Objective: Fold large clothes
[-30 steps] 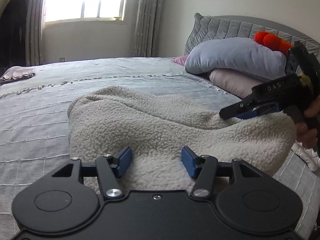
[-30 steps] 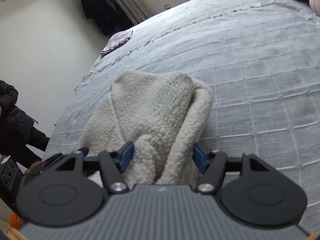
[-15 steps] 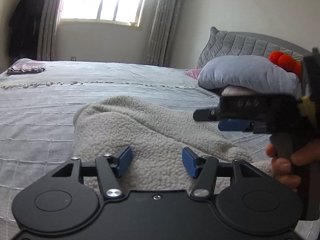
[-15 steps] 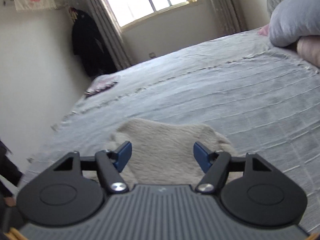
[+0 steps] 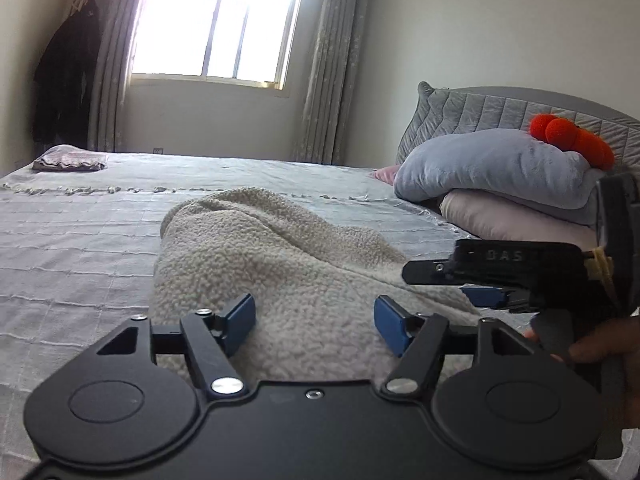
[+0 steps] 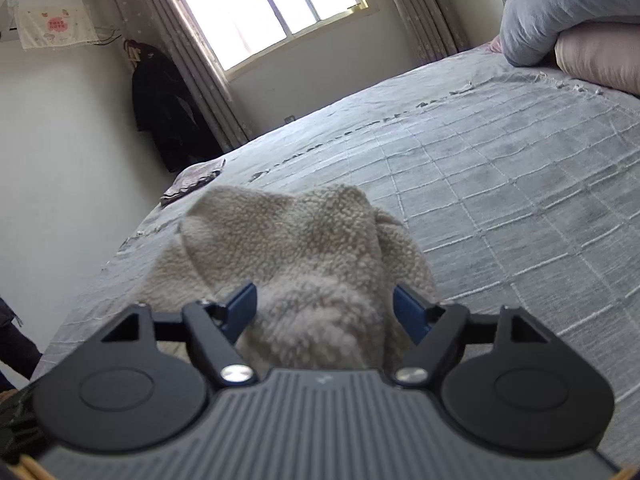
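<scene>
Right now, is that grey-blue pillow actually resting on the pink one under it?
Touching. In the left wrist view the grey-blue pillow lies flat on the pink pillow with no gap along their seam; the right wrist view shows the same stack.

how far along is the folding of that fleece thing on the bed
Done: the cream fleece garment already lies doubled into a compact bundle on the grey bedspread. In hand: nothing is gripped; the left hand-held gripper and right hand-held gripper have just been opening, fleece between the pads, unpinched. Left: perhaps another fold or tidying, then setting it aside.
</scene>
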